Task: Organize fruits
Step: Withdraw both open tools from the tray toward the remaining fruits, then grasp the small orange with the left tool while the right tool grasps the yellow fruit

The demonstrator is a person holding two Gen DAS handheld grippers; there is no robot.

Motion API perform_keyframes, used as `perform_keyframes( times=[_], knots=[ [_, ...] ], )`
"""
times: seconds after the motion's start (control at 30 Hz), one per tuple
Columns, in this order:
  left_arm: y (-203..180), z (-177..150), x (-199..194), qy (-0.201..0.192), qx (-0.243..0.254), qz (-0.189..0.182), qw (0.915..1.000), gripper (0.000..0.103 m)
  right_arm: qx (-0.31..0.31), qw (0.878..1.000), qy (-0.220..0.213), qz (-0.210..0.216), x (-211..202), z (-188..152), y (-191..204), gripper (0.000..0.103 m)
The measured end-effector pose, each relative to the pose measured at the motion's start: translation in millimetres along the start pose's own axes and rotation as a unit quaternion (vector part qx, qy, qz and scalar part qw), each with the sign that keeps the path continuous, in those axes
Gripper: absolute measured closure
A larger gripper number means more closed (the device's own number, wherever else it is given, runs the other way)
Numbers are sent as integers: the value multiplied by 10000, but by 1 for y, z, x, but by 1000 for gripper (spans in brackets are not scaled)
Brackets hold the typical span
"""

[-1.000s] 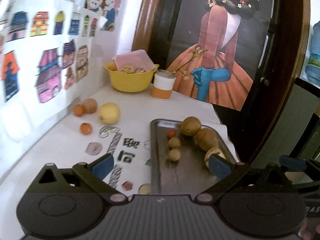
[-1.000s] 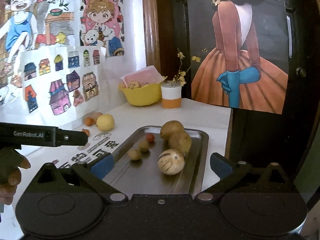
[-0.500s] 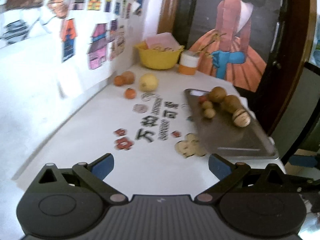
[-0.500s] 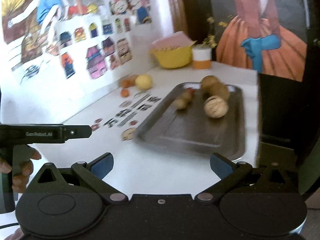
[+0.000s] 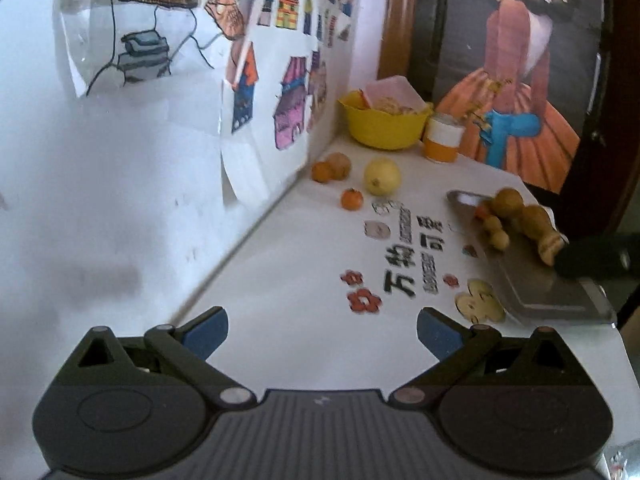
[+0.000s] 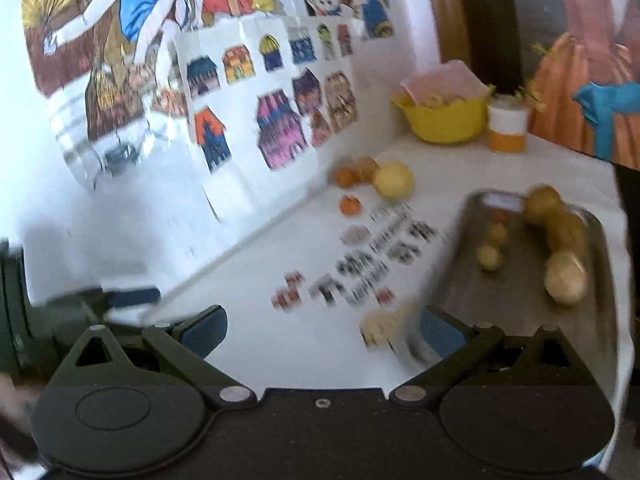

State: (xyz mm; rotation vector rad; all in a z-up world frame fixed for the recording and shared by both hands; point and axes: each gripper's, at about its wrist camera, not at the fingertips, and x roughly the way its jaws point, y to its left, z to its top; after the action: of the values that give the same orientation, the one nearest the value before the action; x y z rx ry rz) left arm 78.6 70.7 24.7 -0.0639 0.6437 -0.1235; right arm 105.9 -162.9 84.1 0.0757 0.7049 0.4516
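Grippers agape above white table beside tray

On the white surface, a pale yellow round fruit sits near the far wall, with two small orange fruits and a brownish one to its left. At right, a metal tray holds tan fruits in a row (one striped, at the near end), two small yellowish ones and a tiny red one.
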Motion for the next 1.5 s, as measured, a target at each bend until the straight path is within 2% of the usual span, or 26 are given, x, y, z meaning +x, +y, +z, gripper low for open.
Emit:
perform_keyframes(
  times=[0.1,0.27,0.43,0.53,0.83,1.03,1.23,1.43,1.5],
  knots=[
    [0,13,10,-119,-15,-67,9999,1,-290,9994,-156,-98,17,34,0,1],
    [-7,42,40,-233,-14,-265,9994,1,-879,9938,-180,-652,59,93,-13,1],
    [-14,70,81,-221,-5,-331,9992,1,-831,9941,35,-701,106,132,-44,1],
    [-17,83,107,-162,58,-298,9994,1,-714,9949,171,-691,136,142,-60,1],
    [-27,96,180,116,230,-254,9993,1,-276,9979,398,-432,217,145,-97,2],
    [-30,94,210,256,371,-190,9988,2,-70,9972,630,-400,261,138,-113,10],
    [-34,95,226,295,455,-179,9984,14,30,9965,752,-363,283,131,-119,17],
    [-35,96,233,323,388,-172,9986,33,-50,9964,762,-363,290,131,-118,26],
    [-36,96,233,286,434,-130,9986,44,-85,9964,777,-329,293,130,-117,32]
  ],
)
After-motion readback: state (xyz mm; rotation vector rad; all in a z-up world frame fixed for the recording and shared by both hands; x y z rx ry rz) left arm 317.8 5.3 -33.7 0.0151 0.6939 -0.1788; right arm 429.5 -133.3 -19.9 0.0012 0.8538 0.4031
